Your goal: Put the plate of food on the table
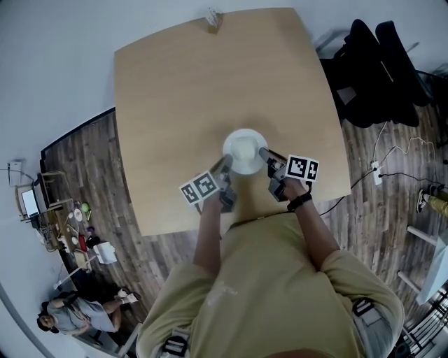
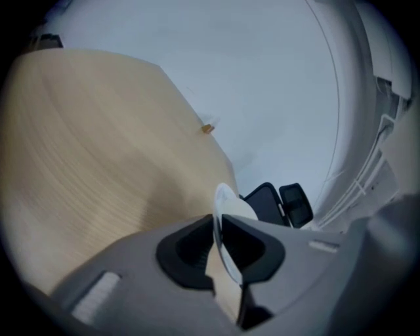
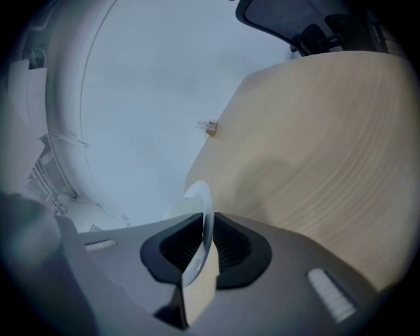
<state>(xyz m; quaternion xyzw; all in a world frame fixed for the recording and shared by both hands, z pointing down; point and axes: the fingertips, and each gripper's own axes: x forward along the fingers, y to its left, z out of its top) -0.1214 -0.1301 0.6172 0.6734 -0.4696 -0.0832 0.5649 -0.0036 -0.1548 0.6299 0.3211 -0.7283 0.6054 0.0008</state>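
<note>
A white plate with pale contents rests on the square wooden table, near its front edge. My left gripper is at the plate's lower left rim and my right gripper at its right rim. In the left gripper view the plate stands edge-on and its thin rim runs between the two dark pads of the left gripper, which lie against it. The right gripper view shows the same: the plate has its rim caught between the pads of the right gripper.
A small holder stands at the table's far edge, also in view as a small holder and a small holder. Black chairs with dark cloth stand right of the table. A person sits at the lower left. Cables lie on the wooden floor.
</note>
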